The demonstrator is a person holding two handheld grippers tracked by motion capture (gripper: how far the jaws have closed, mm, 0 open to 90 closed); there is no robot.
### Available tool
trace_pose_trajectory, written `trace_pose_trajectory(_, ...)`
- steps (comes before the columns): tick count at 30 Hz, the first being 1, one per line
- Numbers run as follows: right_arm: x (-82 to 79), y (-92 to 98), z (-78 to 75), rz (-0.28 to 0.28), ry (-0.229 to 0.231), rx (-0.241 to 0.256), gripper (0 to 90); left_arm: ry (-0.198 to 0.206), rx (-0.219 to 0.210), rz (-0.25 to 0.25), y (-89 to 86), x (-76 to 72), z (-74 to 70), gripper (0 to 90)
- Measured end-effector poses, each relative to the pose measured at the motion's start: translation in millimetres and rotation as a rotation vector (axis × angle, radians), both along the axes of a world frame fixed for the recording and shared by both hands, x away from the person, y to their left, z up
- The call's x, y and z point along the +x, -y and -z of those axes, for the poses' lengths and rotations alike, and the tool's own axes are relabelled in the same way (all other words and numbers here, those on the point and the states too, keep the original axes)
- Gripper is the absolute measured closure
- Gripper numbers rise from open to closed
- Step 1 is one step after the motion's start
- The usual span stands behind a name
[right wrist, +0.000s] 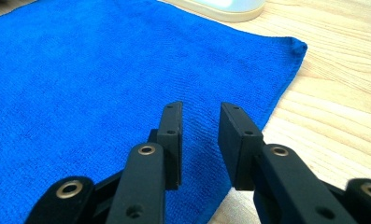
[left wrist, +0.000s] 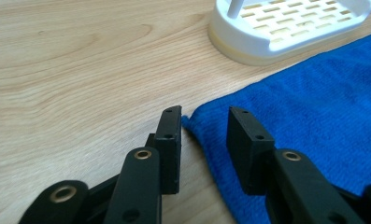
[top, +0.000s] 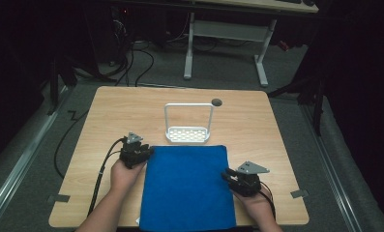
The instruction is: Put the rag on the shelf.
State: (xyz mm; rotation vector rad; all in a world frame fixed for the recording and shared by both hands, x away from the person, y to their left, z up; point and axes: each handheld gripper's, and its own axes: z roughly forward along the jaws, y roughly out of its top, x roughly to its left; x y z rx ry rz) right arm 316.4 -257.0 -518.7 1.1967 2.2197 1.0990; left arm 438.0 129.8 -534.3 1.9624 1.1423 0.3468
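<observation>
Two grippers at a flat blue cloth (top: 187, 186) on the wooden table (top: 112, 111), left gripper (left wrist: 204, 122) parted astride its far-left corner, right gripper (right wrist: 199, 119) parted over its right edge, white slotted rack (top: 187, 134) touching the far hem.

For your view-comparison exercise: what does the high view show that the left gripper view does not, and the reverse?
High view alone: the whole table, both hands, the right gripper, the rack's tall handle, the floor cables. Left gripper view alone: the left gripper with jaws apart, straddling the towel's corner. Both: blue towel, white slotted rack, wood surface.
</observation>
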Motion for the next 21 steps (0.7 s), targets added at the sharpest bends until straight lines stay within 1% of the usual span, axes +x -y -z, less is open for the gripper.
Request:
trace_pose_trajectory(2, 0.0, -0.4, 0.2, 0.002, -0.002, -0.003, 71.3, 0.01, -0.008, -0.002, 1.6, 0.7, 0.0, 65.9)
trace_pose_trajectory(4, 0.6, -0.8, 0.9, 0.002, -0.002, -0.003, 71.2, 0.005, -0.013, -0.014, 2.8, 2.1, 1.0, 66.0)
trace_pose_trajectory(5, 1.0, -0.8, 1.2, 0.001, -0.001, -0.005, 70.9, -0.002, -0.003, -0.016, 3.4, 2.9, 1.2, 66.6)
trace_pose_trajectory(8, 1.5, -1.7, 1.9, 0.008, -0.003, -0.004, 69.0, -0.001, 0.004, -0.008, 4.4, 2.9, 1.2, 68.7)
trace_pose_trajectory(11, 4.9, -1.8, 1.3, 0.031, 0.008, 0.003, 65.0, 0.009, 0.025, 0.004, 6.9, 1.8, 1.1, 75.0)
trace_pose_trajectory(12, 6.2, -2.3, 0.7, 0.042, 0.002, 0.008, 64.1, 0.011, 0.031, 0.006, 7.5, 1.3, 1.1, 76.5)
trace_pose_trajectory(13, 9.1, -2.5, 0.0, 0.051, 0.005, 0.013, 63.2, 0.012, 0.035, 0.007, 8.0, 0.9, 1.1, 79.1)
trace_pose_trajectory(15, 17.1, -3.3, -2.6, 0.079, -0.007, 0.038, 61.8, 0.012, 0.037, 0.013, 8.4, 0.7, 1.2, 83.8)
trace_pose_trajectory(16, 20.6, -3.5, -3.5, 0.087, -0.013, 0.041, 61.1, 0.011, 0.036, 0.015, 8.4, 0.8, 1.2, 85.0)
trace_pose_trajectory(17, 24.9, -4.4, -4.2, 0.102, -0.019, 0.04, 60.6, 0.01, 0.037, 0.018, 8.2, 0.8, 1.2, 86.1)
trace_pose_trajectory(19, 37.4, -6.0, -4.7, 0.132, 0.004, 0.011, 60.2, 0.012, 0.042, 0.02, 8.5, 0.6, 1.1, 86.8)
trace_pose_trajectory(21, 51.1, -5.1, -3.6, 0.169, -0.016, 0.0, 59.6, 0.01, 0.038, 0.023, 8.2, 0.6, 1.2, 87.0)
